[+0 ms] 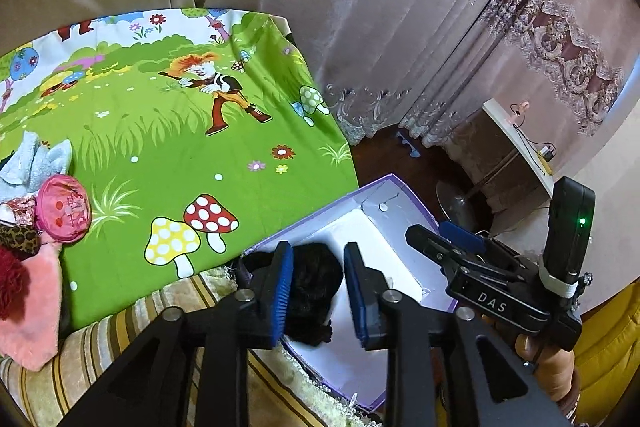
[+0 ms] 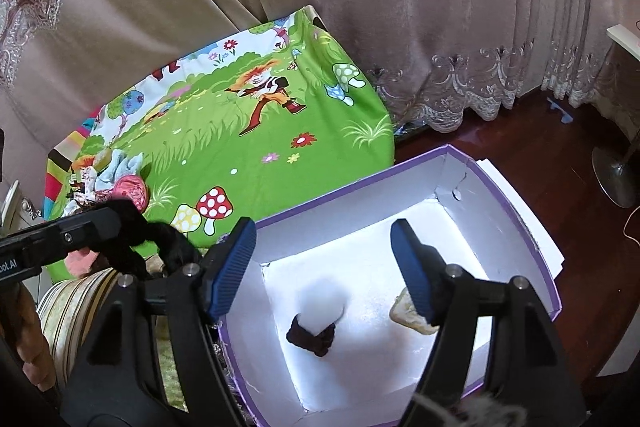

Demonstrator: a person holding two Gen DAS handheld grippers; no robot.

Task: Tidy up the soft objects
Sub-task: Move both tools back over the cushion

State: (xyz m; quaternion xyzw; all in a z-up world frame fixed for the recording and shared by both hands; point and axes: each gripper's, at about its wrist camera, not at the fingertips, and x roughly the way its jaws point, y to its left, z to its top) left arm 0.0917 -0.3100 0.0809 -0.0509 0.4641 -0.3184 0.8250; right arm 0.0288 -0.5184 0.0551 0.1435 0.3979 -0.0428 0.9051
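Note:
My left gripper [image 1: 318,291] hangs over the near corner of a white box with a purple rim [image 1: 400,195]. A black fluffy thing [image 1: 312,291] sits between its blue pads, against the left pad, with a thin gap at the right pad. The right wrist view shows the same black fluff [image 2: 160,239] at the box's left edge. My right gripper [image 2: 324,263] stands wide open above the box with nothing between its fingers. On the box floor lie a white pompom with a dark bow [image 2: 316,323] and a beige piece [image 2: 402,311].
A green cartoon sheet [image 1: 180,147] covers the bed. At its left edge lie a pink round purse [image 1: 64,213], a pale blue plush [image 1: 36,163] and a pink fluffy piece [image 1: 28,307]. Curtains hang behind. A metal stand base [image 2: 616,171] rests on the dark floor.

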